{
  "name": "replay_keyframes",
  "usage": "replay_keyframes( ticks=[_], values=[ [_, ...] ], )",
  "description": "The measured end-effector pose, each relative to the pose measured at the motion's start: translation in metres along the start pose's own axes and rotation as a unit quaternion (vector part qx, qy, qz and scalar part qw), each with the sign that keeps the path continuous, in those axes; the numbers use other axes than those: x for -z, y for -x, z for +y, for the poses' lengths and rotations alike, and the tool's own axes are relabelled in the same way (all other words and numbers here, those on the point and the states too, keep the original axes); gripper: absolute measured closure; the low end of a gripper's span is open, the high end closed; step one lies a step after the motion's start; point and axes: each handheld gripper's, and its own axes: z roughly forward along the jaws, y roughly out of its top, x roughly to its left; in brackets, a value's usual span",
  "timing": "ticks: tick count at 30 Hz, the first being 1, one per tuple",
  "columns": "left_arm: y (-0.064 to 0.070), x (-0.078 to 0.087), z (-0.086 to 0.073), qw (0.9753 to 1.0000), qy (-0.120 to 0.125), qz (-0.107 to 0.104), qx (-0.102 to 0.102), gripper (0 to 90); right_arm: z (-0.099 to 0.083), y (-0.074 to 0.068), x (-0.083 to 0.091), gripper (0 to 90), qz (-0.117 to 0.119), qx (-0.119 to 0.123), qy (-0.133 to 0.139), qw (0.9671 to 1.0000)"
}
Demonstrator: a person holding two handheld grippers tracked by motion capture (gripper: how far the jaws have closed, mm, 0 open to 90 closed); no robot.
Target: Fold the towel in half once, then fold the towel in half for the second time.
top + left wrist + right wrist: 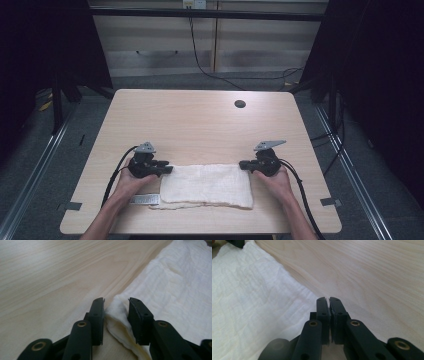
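Nearest to me lies the white, crinkled cotton towel (206,186), folded into a long band along the near edge of the pale wooden table (200,120), between my two hands. A small grey label (145,199) pokes out at its near left corner. I judge the folding partly done: the cloth is already a flat, layered strip, and at least one more fold, end to end, looks left to make.

On the left, my left gripper (116,307) stands part open, its black jaws straddling the far left corner of the towel (175,290), with the layered edge between them but not yet pinched. On the right, my right gripper (328,301) is closed nearly tight at the far right corner; I cannot tell whether any cloth (254,297) is caught in it.

Beyond the towel the tabletop is bare except for a dark round cable hole (240,104) near the far edge. Behind stand pale cabinet fronts (165,40), black cables (210,70) and dark curtains (385,75).
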Motion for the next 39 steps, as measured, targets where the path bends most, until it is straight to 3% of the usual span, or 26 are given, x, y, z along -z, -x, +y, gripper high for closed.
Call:
replay_keyframes(
  ticks=[2, 5, 10, 11, 20, 33, 39],
  values=[
    [-0.001, -0.001, -0.001, 1.0000, 0.001, -0.003, -0.001, 81.3, 0.000, 0.001, 0.000, 87.5, 0.002, 0.000, 0.001, 1.0000],
    [-0.002, -0.001, -0.002, 0.9999, 0.002, -0.015, 0.007, 85.5, 0.000, 0.002, 0.001, 87.7, 0.005, -0.001, 0.003, 1.0000],
    [-0.004, 0.002, -0.003, 0.9997, 0.010, -0.018, 0.013, 86.2, 0.002, 0.004, 0.004, 87.9, 0.005, -0.005, 0.013, 0.9999],
    [-0.005, 0.005, -0.002, 0.9993, 0.022, -0.020, 0.022, 86.2, 0.002, 0.004, 0.005, 87.9, 0.006, -0.009, 0.018, 0.9998],
    [-0.007, 0.015, 0.006, 0.9980, 0.055, -0.014, 0.028, 86.3, 0.005, 0.005, 0.010, 88.5, 0.012, -0.011, 0.032, 0.9993],
    [-0.008, 0.023, 0.011, 0.9971, 0.072, -0.010, 0.021, 86.2, 0.022, 0.010, 0.013, 88.5, 0.021, 0.005, 0.047, 0.9987],
    [-0.014, 0.030, 0.020, 0.9973, 0.072, 0.003, 0.017, 86.1, 0.038, 0.009, 0.017, 88.5, 0.020, 0.018, 0.055, 0.9981]
  ],
)
